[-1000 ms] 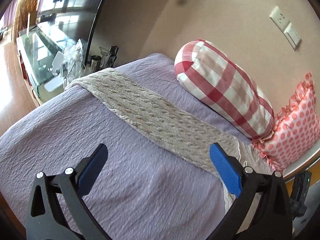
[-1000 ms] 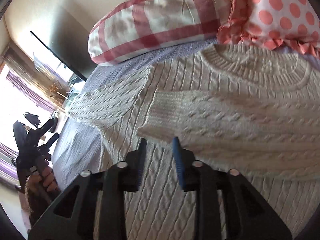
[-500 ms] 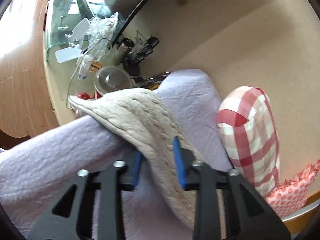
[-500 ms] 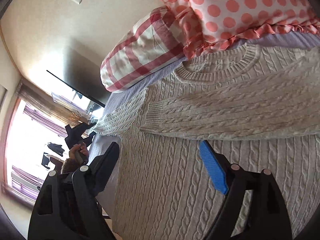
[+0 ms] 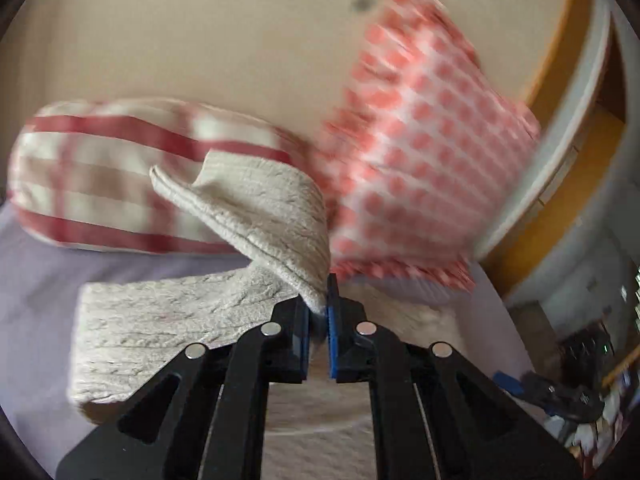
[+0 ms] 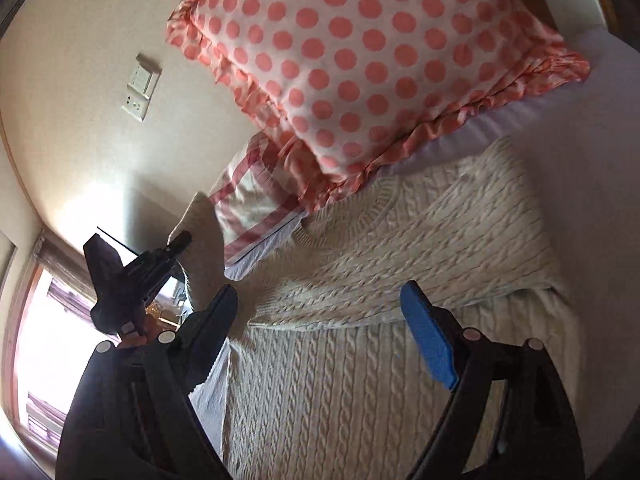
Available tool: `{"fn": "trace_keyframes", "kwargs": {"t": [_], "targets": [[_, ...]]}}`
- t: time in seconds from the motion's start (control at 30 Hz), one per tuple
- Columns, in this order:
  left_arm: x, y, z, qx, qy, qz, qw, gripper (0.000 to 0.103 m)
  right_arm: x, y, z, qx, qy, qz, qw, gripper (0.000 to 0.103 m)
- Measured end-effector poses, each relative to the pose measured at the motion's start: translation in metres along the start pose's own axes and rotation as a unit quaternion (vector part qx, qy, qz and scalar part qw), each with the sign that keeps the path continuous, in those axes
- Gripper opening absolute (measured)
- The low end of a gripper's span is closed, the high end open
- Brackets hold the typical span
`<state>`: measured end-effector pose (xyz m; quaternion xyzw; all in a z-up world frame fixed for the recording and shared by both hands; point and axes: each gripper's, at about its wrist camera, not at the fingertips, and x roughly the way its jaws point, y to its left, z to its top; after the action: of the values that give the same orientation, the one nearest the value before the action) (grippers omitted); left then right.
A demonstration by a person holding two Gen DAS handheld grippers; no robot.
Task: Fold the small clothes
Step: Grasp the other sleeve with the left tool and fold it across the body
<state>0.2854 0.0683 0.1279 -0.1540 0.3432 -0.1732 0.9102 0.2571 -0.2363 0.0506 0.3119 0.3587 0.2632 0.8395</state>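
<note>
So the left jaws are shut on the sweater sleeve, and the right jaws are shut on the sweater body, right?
Not quite. The left gripper is shut on the sleeve, but the right wrist view shows the right gripper with jaws open above the sweater, gripping nothing.

no readable text, label, brand or number anywhere; wall switch and socket plate plain, markings too small to make out.
</note>
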Motion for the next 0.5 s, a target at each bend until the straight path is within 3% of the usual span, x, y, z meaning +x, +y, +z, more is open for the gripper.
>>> {"fn": "trace_keyframes", "kwargs": {"t": [0.07, 0.17, 0.2, 0.27, 0.33, 0.4, 0.5], "targets": [[0.057, -0.057, -0.037, 0.056, 0.080, -0.053, 0.9939, 0.013, -0.002, -0.013, 0.003, 0.005, -0.007, -0.018, 1.000, 0.085], [0.092, -0.108, -0.089, 0.129, 0.146, -0.068, 0.9785, 0.013, 0.001, -0.034, 0.005, 0.021, 0.004, -0.038, 0.999, 0.085], [0.089, -0.116, -0.101, 0.149, 0.148, -0.070, 0.9752, 0.014, 0.004, -0.039, 0.006, 0.022, 0.008, -0.044, 0.999, 0.083], [0.065, -0.121, -0.115, 0.179, 0.128, -0.065, 0.9734, 0.027, 0.010, -0.045, 0.009, 0.017, 0.016, -0.054, 0.998, 0.078], [0.033, -0.113, -0.121, 0.193, 0.088, -0.051, 0.9759, 0.056, 0.018, -0.046, 0.013, 0.004, 0.023, -0.063, 0.998, 0.071], [0.004, -0.098, -0.128, 0.198, 0.057, -0.023, 0.9783, 0.062, 0.029, -0.049, 0.016, 0.002, 0.027, -0.079, 0.997, 0.069], [-0.024, -0.061, -0.137, 0.176, 0.054, 0.022, 0.9826, 0.063, 0.044, -0.061, 0.021, 0.024, 0.036, -0.124, 0.991, 0.064]]}}
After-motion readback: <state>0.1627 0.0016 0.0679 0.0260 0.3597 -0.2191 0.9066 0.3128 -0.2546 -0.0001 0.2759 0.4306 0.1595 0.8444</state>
